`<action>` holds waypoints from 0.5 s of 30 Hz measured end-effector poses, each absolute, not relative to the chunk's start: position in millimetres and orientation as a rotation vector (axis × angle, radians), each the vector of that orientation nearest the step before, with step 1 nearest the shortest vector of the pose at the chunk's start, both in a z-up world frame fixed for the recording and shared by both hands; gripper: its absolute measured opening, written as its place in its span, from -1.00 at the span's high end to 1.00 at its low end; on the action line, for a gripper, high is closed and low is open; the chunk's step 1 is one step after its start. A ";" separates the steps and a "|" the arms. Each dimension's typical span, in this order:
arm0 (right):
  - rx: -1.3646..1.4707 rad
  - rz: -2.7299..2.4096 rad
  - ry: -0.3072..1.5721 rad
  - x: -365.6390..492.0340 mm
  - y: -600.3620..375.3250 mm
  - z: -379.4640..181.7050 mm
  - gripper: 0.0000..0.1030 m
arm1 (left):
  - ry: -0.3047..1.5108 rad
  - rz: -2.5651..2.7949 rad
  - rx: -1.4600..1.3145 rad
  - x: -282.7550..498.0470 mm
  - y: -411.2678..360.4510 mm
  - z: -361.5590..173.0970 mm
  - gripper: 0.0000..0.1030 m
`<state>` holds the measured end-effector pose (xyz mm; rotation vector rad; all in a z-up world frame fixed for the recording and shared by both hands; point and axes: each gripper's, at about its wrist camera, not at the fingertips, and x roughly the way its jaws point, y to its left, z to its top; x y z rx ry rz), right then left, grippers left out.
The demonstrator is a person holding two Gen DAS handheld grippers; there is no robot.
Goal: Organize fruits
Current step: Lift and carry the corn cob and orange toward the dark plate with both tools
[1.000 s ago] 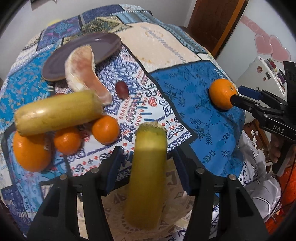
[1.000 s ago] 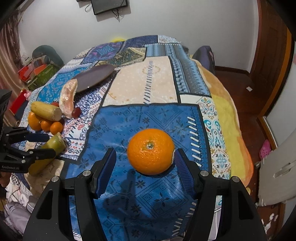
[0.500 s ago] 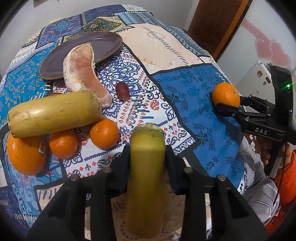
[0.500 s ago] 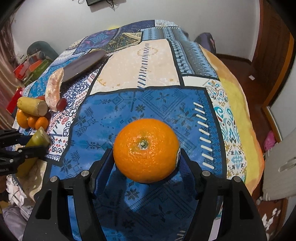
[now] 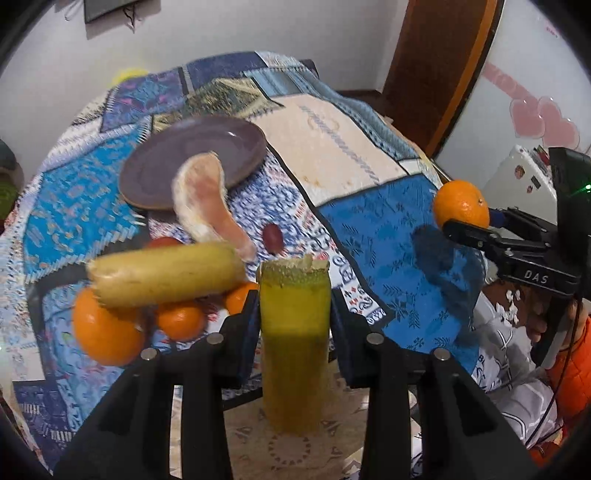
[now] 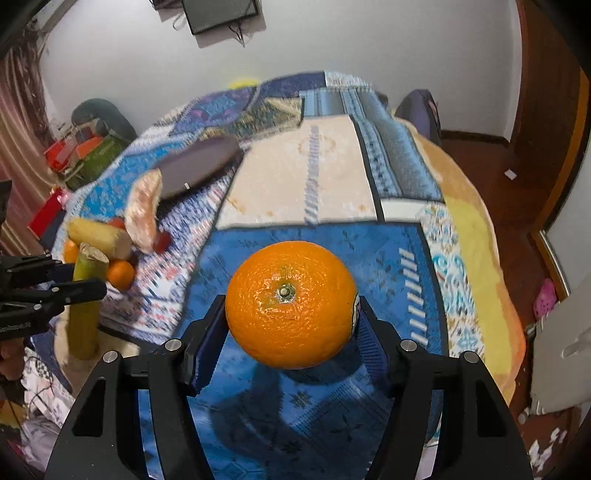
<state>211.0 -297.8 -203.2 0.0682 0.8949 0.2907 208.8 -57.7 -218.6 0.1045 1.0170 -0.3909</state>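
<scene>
While left tongs (image 5: 293, 314) clench yellow-green stalk (image 5: 293, 332) mid-length, stiff and firm; right tongs (image 6: 291, 325) grasp orange (image 6: 291, 304) at widest girth, round, heavy, slip-prone.

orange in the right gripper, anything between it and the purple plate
Nothing visible stands on the direct line: the orange is clamped in the right gripper, and only bare tablecloth leads to the plate. The pomelo wedge leans on its near-left rim.

Patchwork blue tablecloth (image 6: 332, 177), wooden door (image 5: 439, 66), wall-mounted screen (image 6: 219, 13), pink heart stickers (image 5: 543, 122), pink shoe (image 6: 546, 300) on floor.
</scene>
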 end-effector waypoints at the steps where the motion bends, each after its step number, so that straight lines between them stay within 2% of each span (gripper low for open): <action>1: 0.062 0.294 0.882 211.4 -295.9 -197.8 -0.21 | 1.006 -0.382 0.103 208.3 -54.8 -214.5 0.30; 15: -0.020 0.335 0.728 223.6 -262.7 -137.6 -0.21 | 0.854 -0.326 0.070 196.2 -19.4 -160.2 0.30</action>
